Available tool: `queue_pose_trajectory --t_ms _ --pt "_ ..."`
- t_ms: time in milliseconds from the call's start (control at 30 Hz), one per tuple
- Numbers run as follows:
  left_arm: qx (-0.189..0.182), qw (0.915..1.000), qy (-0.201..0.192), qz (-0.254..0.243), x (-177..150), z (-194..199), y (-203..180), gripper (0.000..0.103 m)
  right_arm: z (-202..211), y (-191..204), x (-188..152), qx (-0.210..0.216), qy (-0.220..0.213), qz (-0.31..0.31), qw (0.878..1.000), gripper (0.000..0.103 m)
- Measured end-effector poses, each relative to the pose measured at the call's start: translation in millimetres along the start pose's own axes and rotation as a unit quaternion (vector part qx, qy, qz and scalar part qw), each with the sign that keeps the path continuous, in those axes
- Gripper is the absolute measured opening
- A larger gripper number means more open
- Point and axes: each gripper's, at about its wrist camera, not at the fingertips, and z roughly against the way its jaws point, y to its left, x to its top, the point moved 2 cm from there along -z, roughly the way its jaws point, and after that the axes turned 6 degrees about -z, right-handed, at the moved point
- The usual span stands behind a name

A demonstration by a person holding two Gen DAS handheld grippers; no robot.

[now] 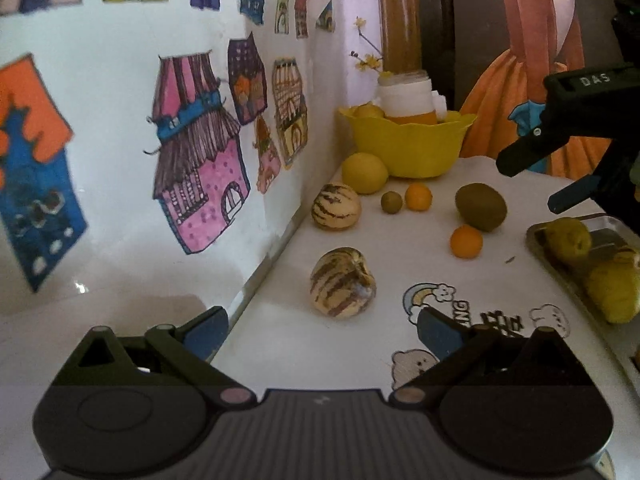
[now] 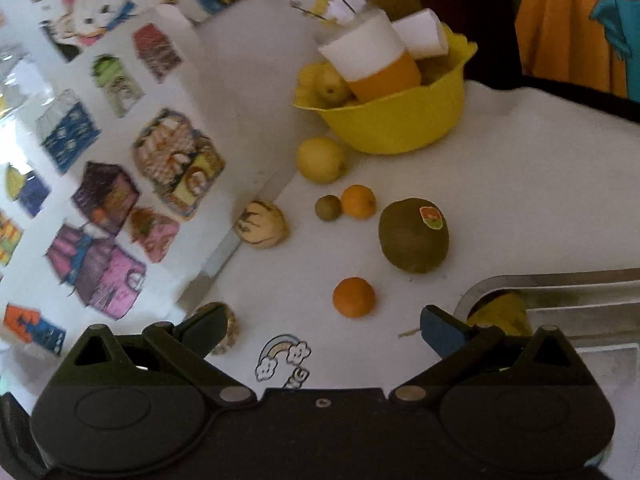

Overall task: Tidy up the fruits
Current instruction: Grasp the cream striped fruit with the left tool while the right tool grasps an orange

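In the left wrist view my left gripper [image 1: 324,332] is open and empty, a short way in front of a striped melon [image 1: 343,282]. Farther back lie a second striped melon [image 1: 336,207], a yellow fruit [image 1: 365,173], a small green fruit [image 1: 391,202], two oranges [image 1: 418,196] [image 1: 466,241] and a kiwi [image 1: 481,207]. My right gripper [image 1: 532,184] hangs open above the table at the right. In the right wrist view the right gripper [image 2: 324,328] is open, with an orange [image 2: 354,297] just ahead and the stickered kiwi [image 2: 414,235] beyond.
A yellow bowl [image 1: 406,148] with fruit and an orange-and-white cup [image 2: 376,60] stands at the back. A metal tray [image 1: 534,234] at the right holds yellow-green fruits [image 1: 568,239]. A wall with house drawings [image 1: 196,152] borders the table's left side.
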Motion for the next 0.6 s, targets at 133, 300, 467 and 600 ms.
queue_pose_trajectory --t_ms 133,300,467,600 --pt "-0.002 1.0 -0.001 -0.002 1 -14 0 0.102 -24 -1 4 0.003 0.014 -0.017 1.0 0.1" --pt "-0.001 0.9999 -0.006 -0.012 4 -26 -4 0.102 -48 5 4 -0.009 0.017 -0.004 1.0 0.091" --pt "-0.001 0.9999 -0.005 -0.01 9 -36 -4 0.102 -62 9 5 -0.032 0.011 0.01 0.999 0.083" --pt "-0.002 0.9999 -0.004 -0.011 12 -44 -5 0.098 -68 12 3 -0.056 0.005 0.038 0.998 0.076"
